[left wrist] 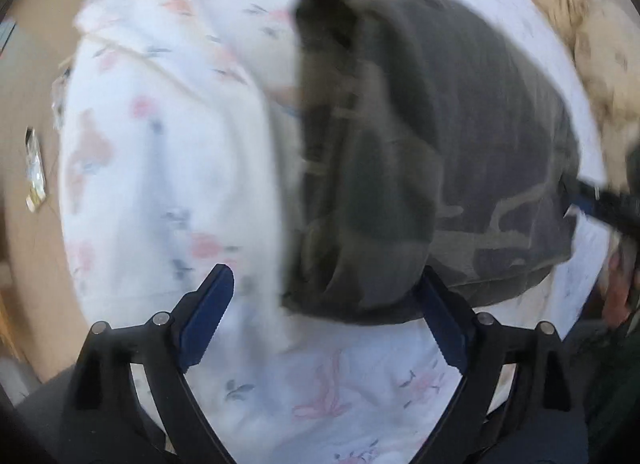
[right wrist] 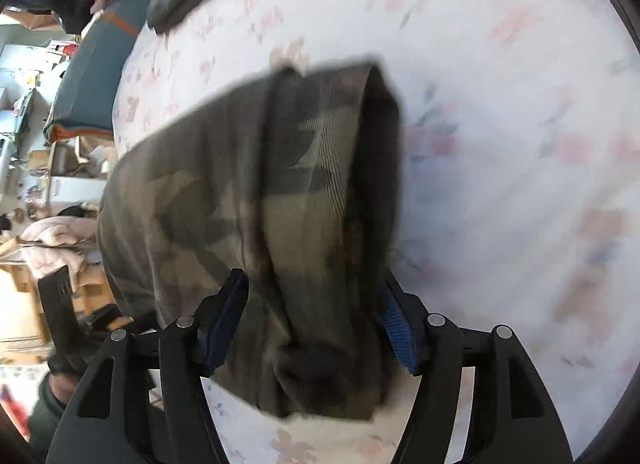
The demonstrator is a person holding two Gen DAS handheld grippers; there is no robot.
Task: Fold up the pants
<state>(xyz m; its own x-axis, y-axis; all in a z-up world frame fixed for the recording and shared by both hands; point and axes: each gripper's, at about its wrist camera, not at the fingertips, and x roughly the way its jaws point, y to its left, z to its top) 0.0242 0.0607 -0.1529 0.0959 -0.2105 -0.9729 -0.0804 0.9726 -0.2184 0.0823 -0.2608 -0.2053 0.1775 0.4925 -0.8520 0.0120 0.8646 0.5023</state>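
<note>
— How much of the fold can be judged done?

— Nearest the right camera, the right gripper (right wrist: pixel 314 322) is seen with a thick bunch of the camouflage pants (right wrist: pixel 256 200) between its blue pads (right wrist: pixel 226 324); the jaws stand fairly wide, so whether the cloth is truly pinched or only straddled cannot be told. Beyond it, the cloth is doubled over — at least one fold appears made, with a rolled edge lifted off the floral sheet (right wrist: pixel 500 124).

— And on the left?

— The left gripper (left wrist: pixel 324 288) is held spread, nothing clamped; its right-hand pad is partly covered by the near edge of the pants (left wrist: pixel 420 152), its other pad lies over bare sheet (left wrist: pixel 160 184). Farther off, the bundle is seen as a compact but puffy shape on the bed, with a tan fluffy blanket (left wrist: pixel 580 44) behind.

— What is left?

— Probably the laying down and flattening of the raised layer; the pictures are blurred, so neatness cannot be judged.
</note>
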